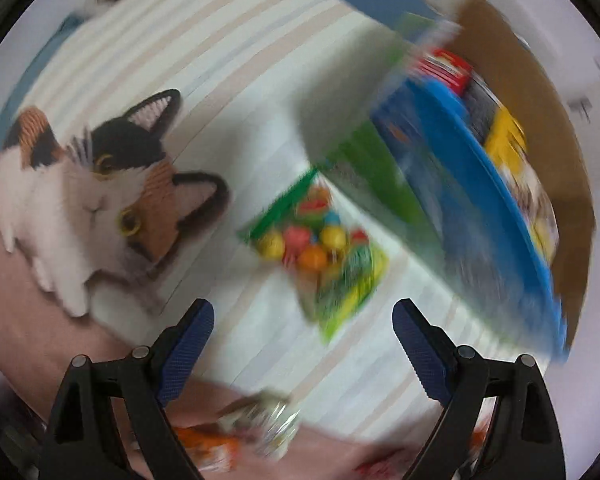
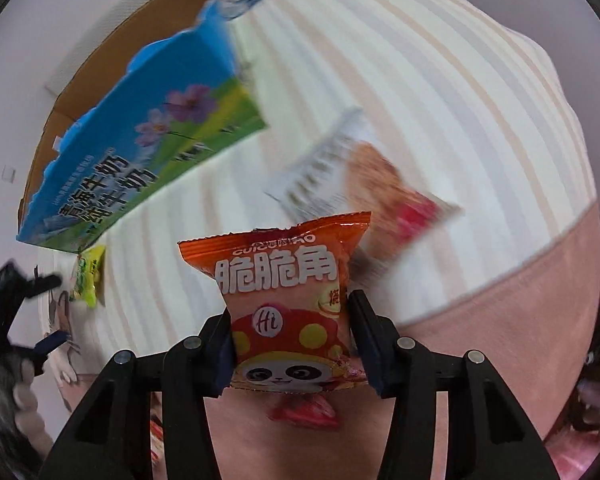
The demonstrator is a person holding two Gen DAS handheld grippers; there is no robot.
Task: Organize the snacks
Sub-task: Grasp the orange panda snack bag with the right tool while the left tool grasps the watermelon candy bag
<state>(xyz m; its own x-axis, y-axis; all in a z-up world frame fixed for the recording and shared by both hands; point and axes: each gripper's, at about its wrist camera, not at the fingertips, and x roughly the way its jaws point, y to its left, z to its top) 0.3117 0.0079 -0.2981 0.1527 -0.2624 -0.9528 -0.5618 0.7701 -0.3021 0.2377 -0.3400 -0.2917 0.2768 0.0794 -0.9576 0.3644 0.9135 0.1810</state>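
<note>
Right gripper clamps an orange packet; left gripper gapes wide over a candy bag beside the box.

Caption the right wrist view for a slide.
Right hand-held gripper clamps an orange snack packet above a striped bedspread.
</note>
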